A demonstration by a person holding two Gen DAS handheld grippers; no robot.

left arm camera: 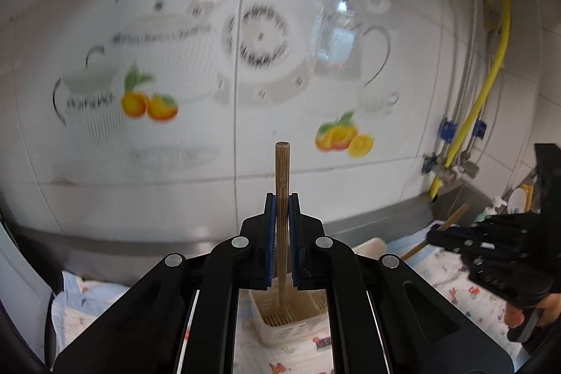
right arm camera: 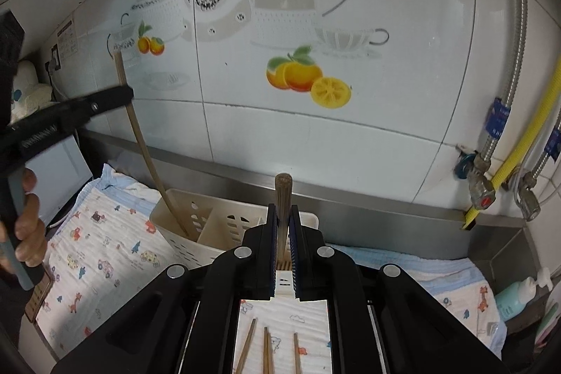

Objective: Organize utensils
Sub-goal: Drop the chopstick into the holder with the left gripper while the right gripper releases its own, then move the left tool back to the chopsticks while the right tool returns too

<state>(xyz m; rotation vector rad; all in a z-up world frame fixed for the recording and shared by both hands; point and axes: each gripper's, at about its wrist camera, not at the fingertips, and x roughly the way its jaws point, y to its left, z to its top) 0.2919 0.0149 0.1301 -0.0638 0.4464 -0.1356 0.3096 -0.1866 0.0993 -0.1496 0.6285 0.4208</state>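
Gripping one upright chopstick [left arm camera: 282,184], the left gripper [left arm camera: 282,209] lowers its tip into the cream holder [left arm camera: 277,330]. Right gripper [right arm camera: 282,223] clamps another chopstick [right arm camera: 282,195] above the holder's right side; three loose chopsticks [right arm camera: 266,353] lie near on the cloth [right arm camera: 105,233].

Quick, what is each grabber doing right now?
Left gripper: closed on a chopstick over the holder.
Right gripper: closed on another chopstick.

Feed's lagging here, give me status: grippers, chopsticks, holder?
Left gripper shut on one brown wooden chopstick, tip in cream slotted plastic holder. Right gripper shut on another. Three loose chopsticks on the cloth.
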